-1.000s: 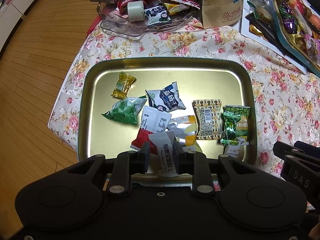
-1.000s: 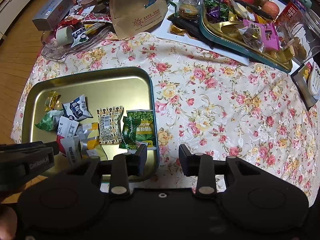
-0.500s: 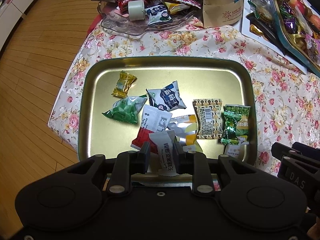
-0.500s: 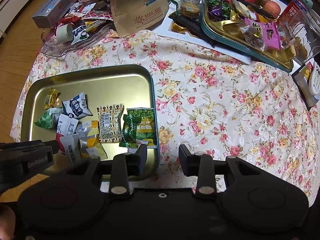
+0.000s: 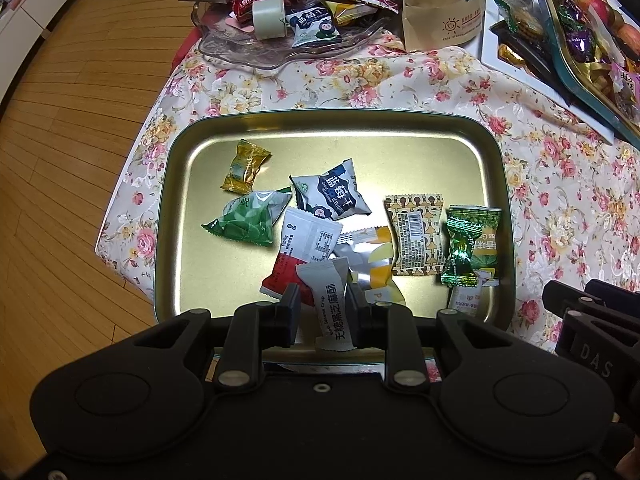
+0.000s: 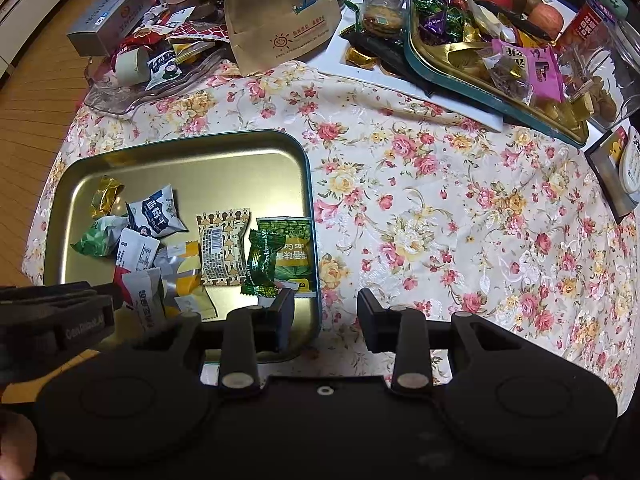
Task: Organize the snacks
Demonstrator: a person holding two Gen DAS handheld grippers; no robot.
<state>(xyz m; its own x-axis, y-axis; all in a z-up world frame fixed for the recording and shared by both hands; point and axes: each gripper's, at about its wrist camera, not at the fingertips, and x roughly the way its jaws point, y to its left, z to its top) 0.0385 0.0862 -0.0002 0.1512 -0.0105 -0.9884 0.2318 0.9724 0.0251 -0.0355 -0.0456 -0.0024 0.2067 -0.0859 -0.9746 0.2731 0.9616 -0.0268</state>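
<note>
Pointing down over the near part of a gold tray, my left gripper is shut on a white and grey sesame crisp packet. Several wrapped snacks lie in the tray: a gold candy, a blue and white packet, a green packet, a beige patterned packet and a green foil candy. My right gripper is open with nothing between its fingers. It hangs over the tray's near right corner and the floral tablecloth.
At the table's far left, a clear glass dish holds more snacks and a tape roll. A paper bag stands behind it, and a second teal tray of sweets sits at the far right. Wooden floor lies past the table's left edge.
</note>
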